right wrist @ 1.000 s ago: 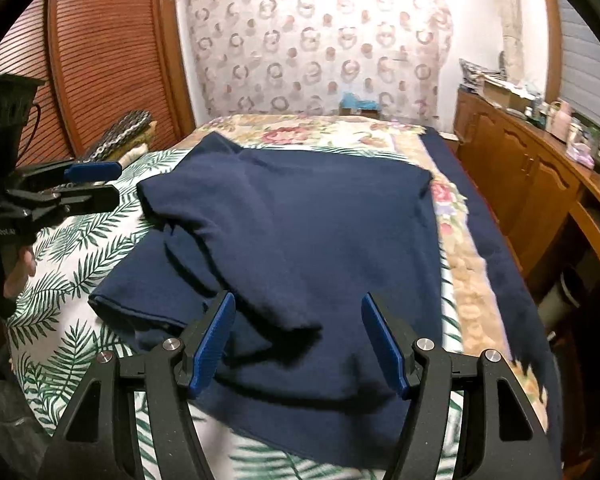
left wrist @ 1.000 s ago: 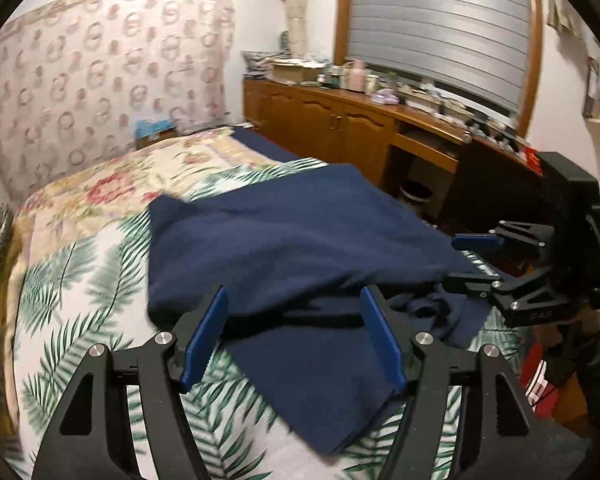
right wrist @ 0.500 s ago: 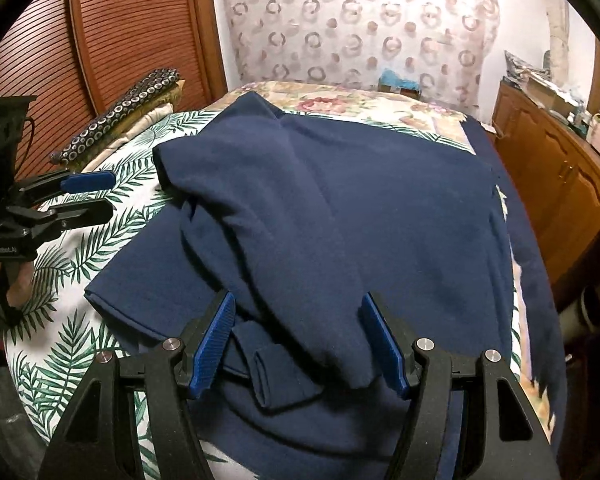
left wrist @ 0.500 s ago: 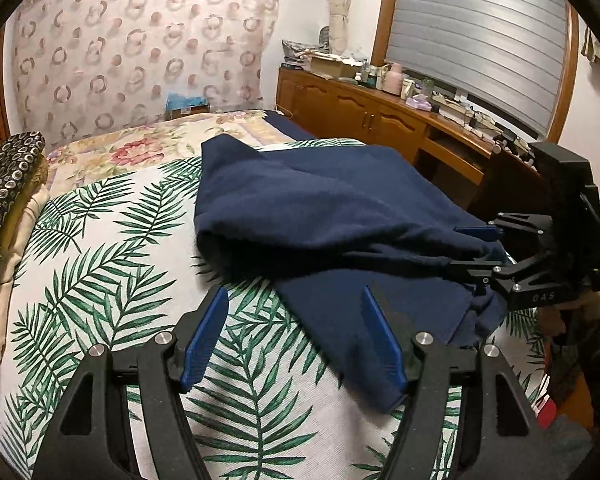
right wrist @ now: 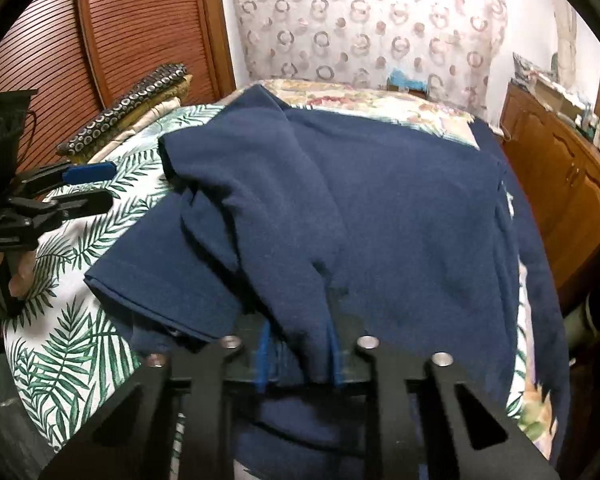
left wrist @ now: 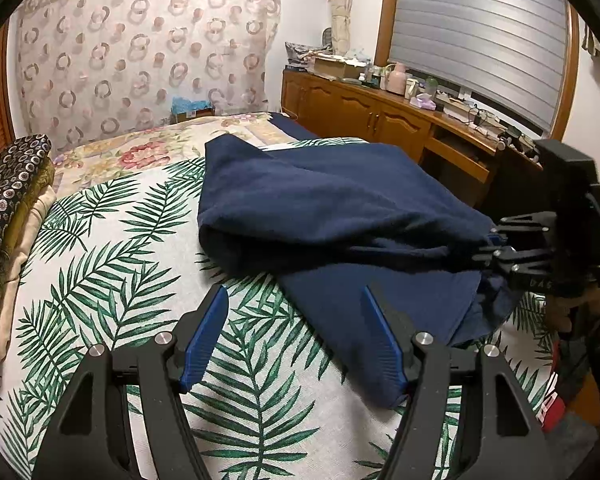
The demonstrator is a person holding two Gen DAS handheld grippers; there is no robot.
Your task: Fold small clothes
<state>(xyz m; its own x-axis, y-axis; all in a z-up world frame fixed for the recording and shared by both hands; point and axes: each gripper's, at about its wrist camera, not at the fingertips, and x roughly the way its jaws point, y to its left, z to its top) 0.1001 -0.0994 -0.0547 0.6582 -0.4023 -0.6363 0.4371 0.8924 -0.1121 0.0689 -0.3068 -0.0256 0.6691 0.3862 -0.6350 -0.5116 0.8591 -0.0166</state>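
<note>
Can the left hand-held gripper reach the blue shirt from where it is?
Probably yes. The left hand-held gripper is open just beside the shirt, with only bare bedspread between them.

Navy garment (right wrist: 400,208): soft matt knit cloth, faintly fuzzy, with a stitched hem. Bedspread (left wrist: 112,264): matt woven cotton-like cloth printed with green palm leaves. Left gripper (left wrist: 294,332): matt black plastic frame, ribbed blue plastic pads, bright metal screw heads. Right gripper (right wrist: 300,356): same black plastic, blue pads and metal screws. Cabinet (left wrist: 364,120): varnished brown wood, semi-gloss. Louvred door (right wrist: 132,28): reddish slatted wood, satin finish. Curtain (left wrist: 140,52): thin sheer cloth with ring pattern.
</note>
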